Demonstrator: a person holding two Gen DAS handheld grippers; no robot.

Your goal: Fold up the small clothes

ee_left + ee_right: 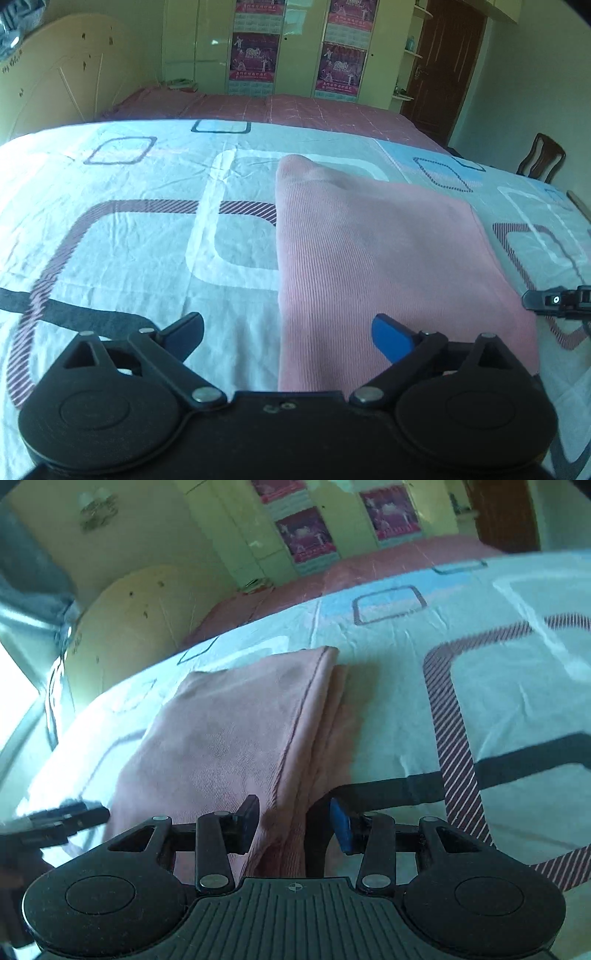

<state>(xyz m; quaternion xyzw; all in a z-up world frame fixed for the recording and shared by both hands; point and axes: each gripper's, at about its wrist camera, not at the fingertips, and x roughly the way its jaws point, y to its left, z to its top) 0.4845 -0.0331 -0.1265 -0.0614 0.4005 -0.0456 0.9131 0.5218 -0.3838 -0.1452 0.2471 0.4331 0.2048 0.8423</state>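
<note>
Pink folded garment (388,258) lies flat on the patterned bedsheet (129,240). Left gripper (288,334) is spread wide over the garment's near left edge, gripping nothing. Right gripper (294,825) stands partly parted, straddling its layered right edge; pads clear.

posters (254,55): print unreadable | chair (541,158): mostly hidden behind bed

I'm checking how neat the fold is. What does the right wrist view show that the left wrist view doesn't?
Only the right wrist view shows the stacked layered edge of the pink garment, with a seam line. Only the left wrist view shows the smooth folded side, a wooden chair and a brown door. Both show the garment lying flat on the patterned sheet, with both grippers open.
</note>
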